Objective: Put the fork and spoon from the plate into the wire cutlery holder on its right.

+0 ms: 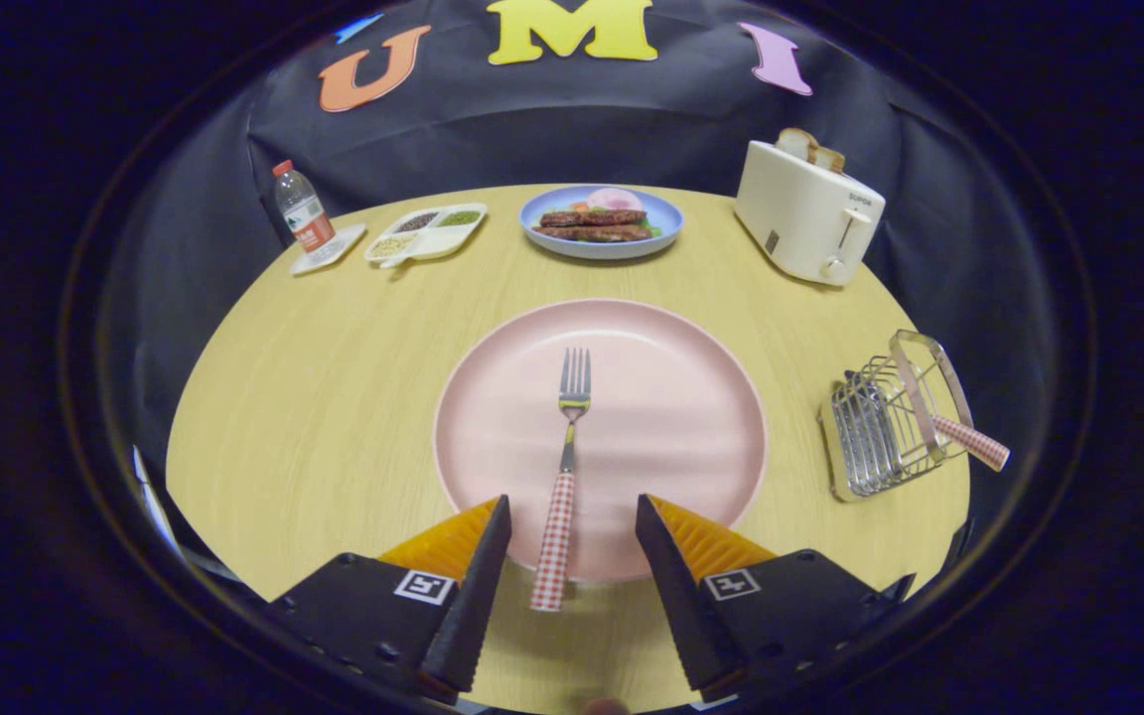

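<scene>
Hovering low over the near edge of the round wooden table (334, 397), the gripper (572, 526) is sitting w/ its fingers spread wide, nothing pinched btwn them. The fork (564, 467) is lying on the pink plate (671, 397), tines pointing away toward the far side, its red-checked handle running back over the plate's near rim and ending btwn the two fingers, touching neither.

To the right of the plate, well apart from it, the wire cutlery holder (870, 437) is standing near the table edge. A red-checked handle (971, 442) is sticking out of it at a tilt toward the right; can't tell from here which utensil it belongs to, head hidden in the wires.

Beyond the plate, at the far side of the table, a blue plate of food (600, 223) is sitting in the middle. Left of it: a divided tray (428, 233) w/ grains/beans, then a small bottle (302, 209) standing on a white coaster. Right of it: a cream toaster (805, 214) w/ bread slices poking out the top.
</scene>
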### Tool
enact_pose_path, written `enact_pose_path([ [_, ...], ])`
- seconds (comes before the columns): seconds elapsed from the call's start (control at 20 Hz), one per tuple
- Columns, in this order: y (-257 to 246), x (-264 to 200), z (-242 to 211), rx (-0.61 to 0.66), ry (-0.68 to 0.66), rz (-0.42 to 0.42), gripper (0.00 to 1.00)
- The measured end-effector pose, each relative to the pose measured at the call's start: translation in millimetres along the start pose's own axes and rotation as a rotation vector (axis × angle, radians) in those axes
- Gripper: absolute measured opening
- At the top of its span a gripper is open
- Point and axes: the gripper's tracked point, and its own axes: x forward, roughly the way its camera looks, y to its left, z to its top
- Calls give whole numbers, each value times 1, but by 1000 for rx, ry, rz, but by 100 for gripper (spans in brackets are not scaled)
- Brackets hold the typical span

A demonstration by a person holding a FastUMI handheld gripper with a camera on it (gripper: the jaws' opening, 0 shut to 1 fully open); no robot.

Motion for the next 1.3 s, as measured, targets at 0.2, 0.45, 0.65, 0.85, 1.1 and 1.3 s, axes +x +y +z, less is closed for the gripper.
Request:
enact_pose_path([
  [0.2,-4,7,-6,11,44,-10,49],
  [0.45,-13,11,-8,-1,56,-10,11],
  [0.65,-20,-11,1,-3,73,16,4],
  [0.85,-30,-50,26,-13,100,76,4],
  [1.1,-81,-105,66,2,104,93,4],
  [1.3,-142,-139,79,47,137,49,4],
])
